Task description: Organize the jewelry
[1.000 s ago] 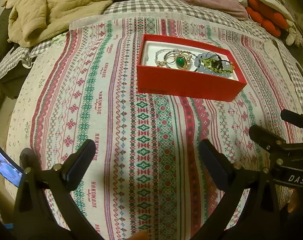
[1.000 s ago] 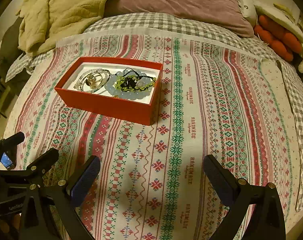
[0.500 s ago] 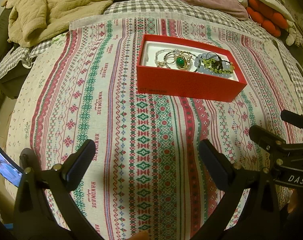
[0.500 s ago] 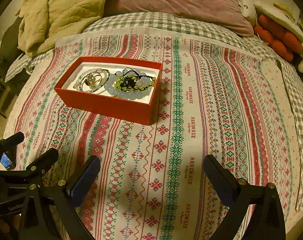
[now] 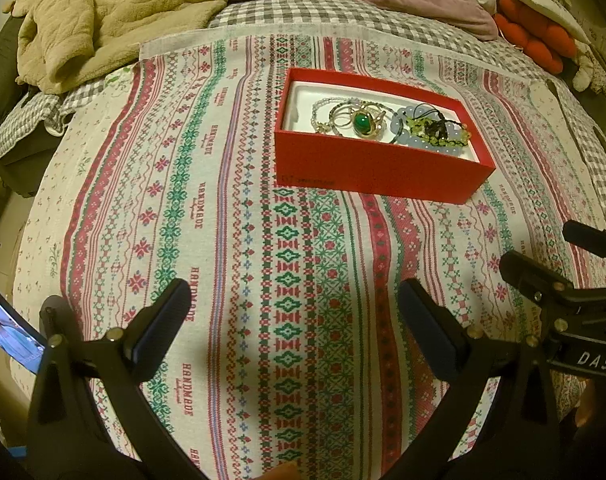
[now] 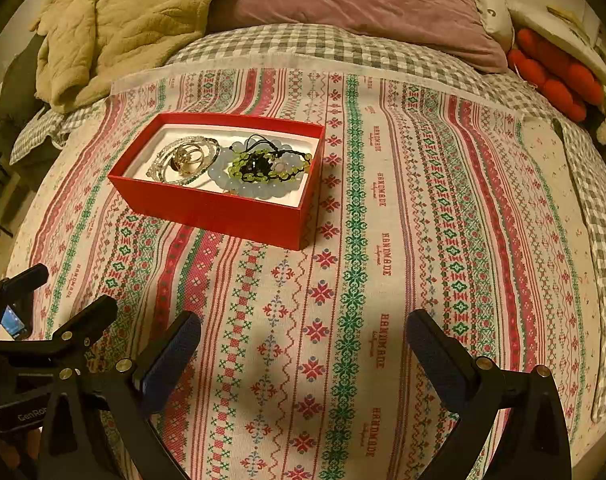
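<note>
Patterned cloth (image 6: 383,240) over checked sheet (image 6: 303,46); beige blanket (image 6: 123,20), mauve pillow (image 6: 363,0) behind.

The near wall of the red box (image 5: 377,168) hides the front edge of the jewelry inside. The tangled rings (image 6: 189,156) and beads (image 6: 263,168) overlap, so single pieces are hard to separate. A screen (image 5: 11,330) is cut off at the left edge, its picture blurred.

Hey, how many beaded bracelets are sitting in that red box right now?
3, tangled together, so more may be hidden. Inside the red cardboard box: a clear-beaded bracelet at its left end, a pale blue round-bead bracelet right of it, and a green-beaded black-cord bracelet lying over the blue one.
</note>
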Demonstrator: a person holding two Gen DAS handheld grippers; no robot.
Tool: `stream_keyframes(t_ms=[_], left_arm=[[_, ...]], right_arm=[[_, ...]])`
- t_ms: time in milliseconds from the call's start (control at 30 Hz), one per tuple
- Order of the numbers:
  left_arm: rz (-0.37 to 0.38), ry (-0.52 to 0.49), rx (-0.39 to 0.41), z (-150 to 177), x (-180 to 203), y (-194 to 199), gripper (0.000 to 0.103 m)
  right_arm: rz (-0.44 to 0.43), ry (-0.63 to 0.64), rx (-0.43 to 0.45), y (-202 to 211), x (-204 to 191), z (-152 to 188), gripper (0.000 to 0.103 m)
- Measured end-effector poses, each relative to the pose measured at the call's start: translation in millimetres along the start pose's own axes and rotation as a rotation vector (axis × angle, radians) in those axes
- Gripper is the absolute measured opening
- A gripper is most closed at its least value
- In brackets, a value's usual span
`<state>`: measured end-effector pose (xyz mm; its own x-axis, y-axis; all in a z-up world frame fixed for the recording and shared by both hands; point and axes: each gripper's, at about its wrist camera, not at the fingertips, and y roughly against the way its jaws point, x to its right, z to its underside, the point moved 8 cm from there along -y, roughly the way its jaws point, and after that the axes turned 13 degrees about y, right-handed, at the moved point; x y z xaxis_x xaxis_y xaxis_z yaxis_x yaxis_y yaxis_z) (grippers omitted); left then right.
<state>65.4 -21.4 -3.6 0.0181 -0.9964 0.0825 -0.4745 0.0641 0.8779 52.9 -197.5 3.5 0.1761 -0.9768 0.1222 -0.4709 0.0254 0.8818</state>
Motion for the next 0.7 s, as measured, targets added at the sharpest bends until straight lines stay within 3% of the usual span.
stream_keyframes(t_ms=[700], left_arm=[[-0.007, 0.011, 0.004, -1.4, -2.7, -1.1, 0.102]], right_arm=[[-0.001, 0.001, -0.001, -0.6, 0.4, -0.1, 0.103]])
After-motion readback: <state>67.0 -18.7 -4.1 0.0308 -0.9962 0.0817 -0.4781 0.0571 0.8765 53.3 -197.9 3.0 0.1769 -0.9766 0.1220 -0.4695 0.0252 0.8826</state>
